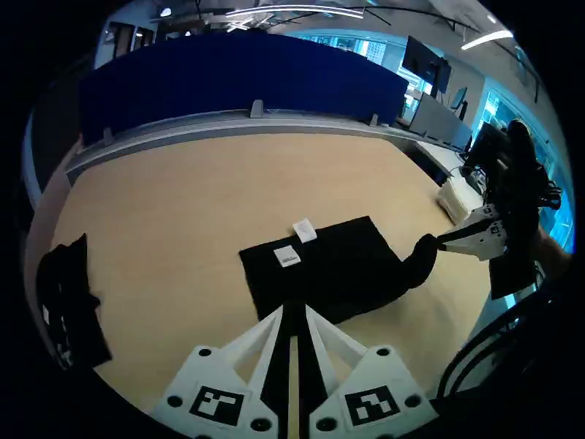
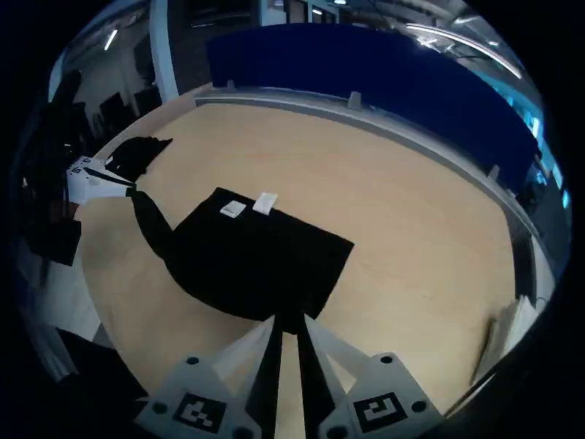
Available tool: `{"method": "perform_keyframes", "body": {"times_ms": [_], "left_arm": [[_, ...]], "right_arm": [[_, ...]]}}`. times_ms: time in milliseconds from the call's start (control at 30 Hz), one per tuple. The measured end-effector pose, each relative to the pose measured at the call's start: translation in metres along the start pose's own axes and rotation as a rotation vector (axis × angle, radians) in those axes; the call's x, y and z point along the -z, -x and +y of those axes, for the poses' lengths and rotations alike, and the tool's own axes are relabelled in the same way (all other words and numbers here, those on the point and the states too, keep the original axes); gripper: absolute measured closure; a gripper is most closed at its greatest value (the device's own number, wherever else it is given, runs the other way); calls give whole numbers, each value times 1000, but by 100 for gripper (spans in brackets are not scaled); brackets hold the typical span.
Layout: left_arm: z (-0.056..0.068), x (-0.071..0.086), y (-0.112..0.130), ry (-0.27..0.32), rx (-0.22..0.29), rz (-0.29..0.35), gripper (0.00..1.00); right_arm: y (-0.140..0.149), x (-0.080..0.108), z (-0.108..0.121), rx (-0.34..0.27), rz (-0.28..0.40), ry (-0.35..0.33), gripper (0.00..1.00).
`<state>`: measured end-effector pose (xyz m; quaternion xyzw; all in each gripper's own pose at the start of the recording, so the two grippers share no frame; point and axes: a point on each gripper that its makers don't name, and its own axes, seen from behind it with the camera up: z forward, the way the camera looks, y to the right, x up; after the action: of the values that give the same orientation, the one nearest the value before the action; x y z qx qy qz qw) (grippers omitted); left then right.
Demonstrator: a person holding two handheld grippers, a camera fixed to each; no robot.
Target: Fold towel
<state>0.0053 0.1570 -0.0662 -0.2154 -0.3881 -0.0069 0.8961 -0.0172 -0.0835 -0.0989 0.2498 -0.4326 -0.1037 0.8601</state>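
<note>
While most of it lies flat on the pale wooden table [image 1: 183, 190], the black towel [image 1: 336, 267] is drawn up at two corners on its near side. It sits about midway across the table, closer to the near edge than to the far one.

Seen in the left gripper view, the left gripper [image 1: 295, 311] has its fingers pressed together on the towel's near edge, with dark cloth caught at the tips. Off to the right in that view, the right gripper [image 1: 439, 241] pinches another corner. The cloth rises from the table in a rounded hump up to its closed tips.

From the right gripper view, the right gripper [image 2: 291, 318] meets on the near edge of the towel [image 2: 256, 256]. The left gripper [image 2: 131, 192], out toward the table's left edge, clamps a corner pulled into a long narrow tongue clear of the surface.

A small white tag [image 1: 305, 230] lies at the towel's far edge, and a second white tag [image 1: 287, 256] lies just beside it on the cloth.

Another dark cloth [image 1: 69, 307] lies crumpled at the table's left edge, well apart from the towel. Along the far edge runs a grey rail topped by a blue partition [image 1: 241, 80]. Beyond the right edge sits a white stack [image 1: 457, 199], too small to identify.
</note>
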Motion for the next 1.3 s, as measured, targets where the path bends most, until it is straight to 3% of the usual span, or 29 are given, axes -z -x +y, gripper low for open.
{"method": "perform_keyframes", "body": {"times_ms": [267, 700, 1000, 1300], "left_arm": [[-20, -34, -15, -20, 7, 7, 94], [-28, -74, -5, -16, -4, -21, 94], [-36, -100, 3, -38, 3, -30, 94], [-36, -114, 6, -44, -4, -41, 94]], "right_arm": [[-11, -35, 15, -43, -18, -10, 87], [1, -65, 26, -77, -55, 1, 86], [0, -91, 37, -104, -42, 32, 84], [1, -105, 45, -129, -32, 64, 80]]}}
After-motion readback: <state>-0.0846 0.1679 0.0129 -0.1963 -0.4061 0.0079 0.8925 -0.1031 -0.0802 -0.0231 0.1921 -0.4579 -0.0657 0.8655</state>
